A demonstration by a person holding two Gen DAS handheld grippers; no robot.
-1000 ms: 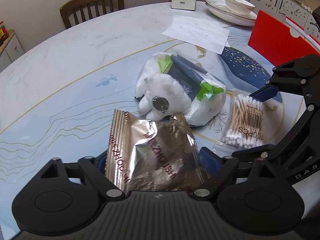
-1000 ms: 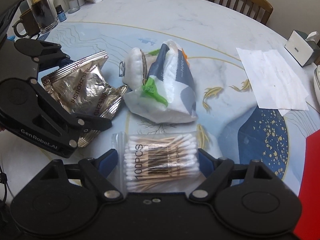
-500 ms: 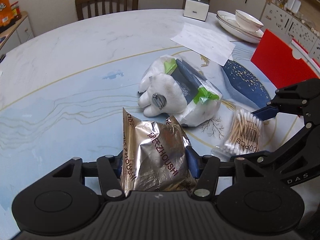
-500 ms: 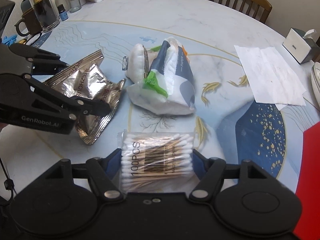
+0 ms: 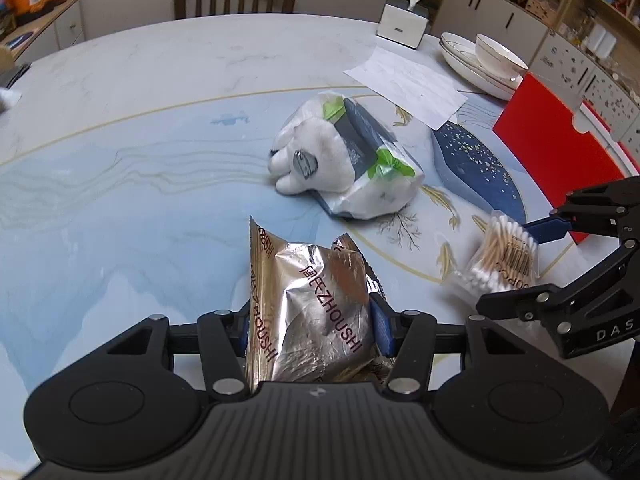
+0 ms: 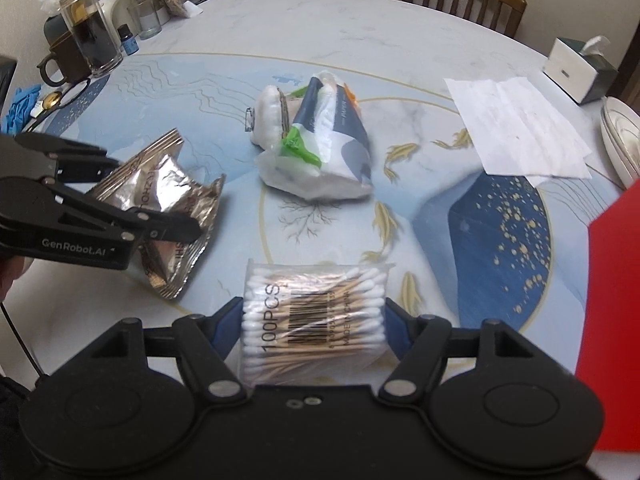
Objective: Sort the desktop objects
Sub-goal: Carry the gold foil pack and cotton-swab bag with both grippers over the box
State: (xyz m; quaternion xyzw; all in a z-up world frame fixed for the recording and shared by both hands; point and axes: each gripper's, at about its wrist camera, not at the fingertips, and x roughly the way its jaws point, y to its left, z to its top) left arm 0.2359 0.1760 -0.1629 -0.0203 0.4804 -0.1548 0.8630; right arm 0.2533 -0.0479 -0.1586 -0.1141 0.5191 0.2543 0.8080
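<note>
My left gripper (image 5: 310, 330) is shut on a crinkled gold foil snack packet (image 5: 308, 300) and holds it above the table; the packet also shows in the right wrist view (image 6: 160, 208). My right gripper (image 6: 314, 334) is shut on a clear bag of cotton swabs (image 6: 316, 320), also seen at the right in the left wrist view (image 5: 500, 260). A white tissue pack with navy and green print (image 5: 360, 164) lies mid-table beside a white plush item (image 5: 308, 160).
A red folder (image 5: 556, 144) stands at the right. A paper sheet (image 5: 404, 80), tissue box (image 5: 402, 24) and stacked plates with a bowl (image 5: 480, 62) sit at the back. A glass jar (image 6: 90, 36) and dark mug (image 6: 60, 60) stand far left.
Both grippers closed on their items and lifted them off the table, drawing back from the tissue pack. The foil packet is squeezed narrower between the left fingers.
</note>
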